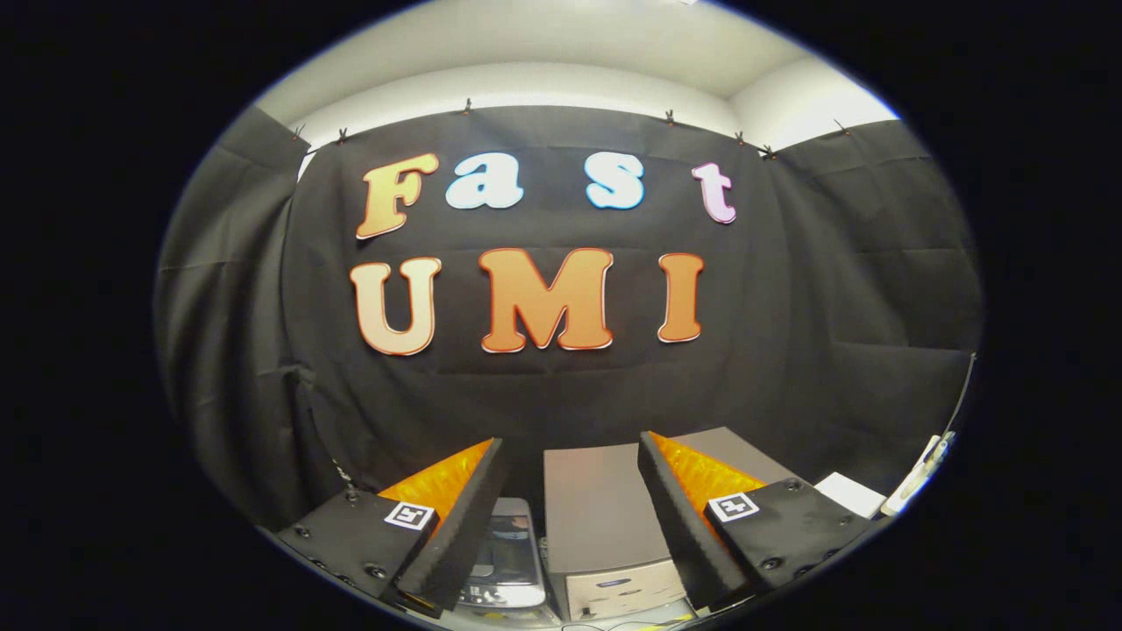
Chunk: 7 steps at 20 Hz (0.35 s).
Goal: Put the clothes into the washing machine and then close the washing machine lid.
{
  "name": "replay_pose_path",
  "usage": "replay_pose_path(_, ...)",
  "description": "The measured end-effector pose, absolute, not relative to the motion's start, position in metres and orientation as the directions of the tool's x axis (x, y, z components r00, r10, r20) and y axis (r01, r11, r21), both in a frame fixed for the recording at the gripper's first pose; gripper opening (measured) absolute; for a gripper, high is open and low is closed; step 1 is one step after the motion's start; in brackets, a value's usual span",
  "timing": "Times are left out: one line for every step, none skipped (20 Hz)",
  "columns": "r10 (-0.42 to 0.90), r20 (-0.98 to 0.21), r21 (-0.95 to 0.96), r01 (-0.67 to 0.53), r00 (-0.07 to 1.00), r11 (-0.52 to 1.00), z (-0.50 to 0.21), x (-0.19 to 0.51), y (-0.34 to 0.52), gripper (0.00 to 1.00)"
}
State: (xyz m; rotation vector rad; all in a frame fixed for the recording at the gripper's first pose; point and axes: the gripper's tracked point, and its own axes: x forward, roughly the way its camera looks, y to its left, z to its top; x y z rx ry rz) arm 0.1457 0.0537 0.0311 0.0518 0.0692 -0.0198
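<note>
Gripper (570, 456) spread wide, fingers apart, nothing held between them. Aimed level at the booth wall, well above the work.

Washer (605, 526) low and ahead, seen in the gap between the fingers and slightly toward the right one: grey boxy unit, flat top, lighter front panel with small controls. Top reads as a flat closed lid, but hard to be sure from this angle. Beside it toward the left finger, a glossy grey-silver item (508, 552), possibly a drum opening or part of another appliance; cannot tell which.

Clothes not made out. Lid down fits either clothes already loaded or not yet in.

Any move on the washer calls for pitching down and forward.
</note>
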Motion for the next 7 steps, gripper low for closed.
replay_pose_path(-0.023,-0.066,0.057,0.027,0.998,0.998,0.032,0.147,0.041,0.98)
replay_pose_path(-0.022,-0.059,0.056,0.025,0.998,0.998,0.034,0.147,0.030,0.98)
replay_pose_path(-0.027,-0.045,0.054,0.030,0.999,0.998,0.035,0.147,0.018,0.98)
replay_pose_path(-0.021,-0.036,0.054,0.023,0.999,0.998,0.038,0.147,0.009,0.98)
replay_pose_path(-0.019,-0.032,0.058,0.020,0.999,0.998,0.039,0.147,0.000,0.98)
replay_pose_path(-0.013,-0.027,0.066,0.015,1.000,0.998,0.040,0.147,-0.007,0.98)
replay_pose_path(-0.004,-0.019,0.073,0.006,1.000,0.997,0.042,0.149,-0.013,0.98)
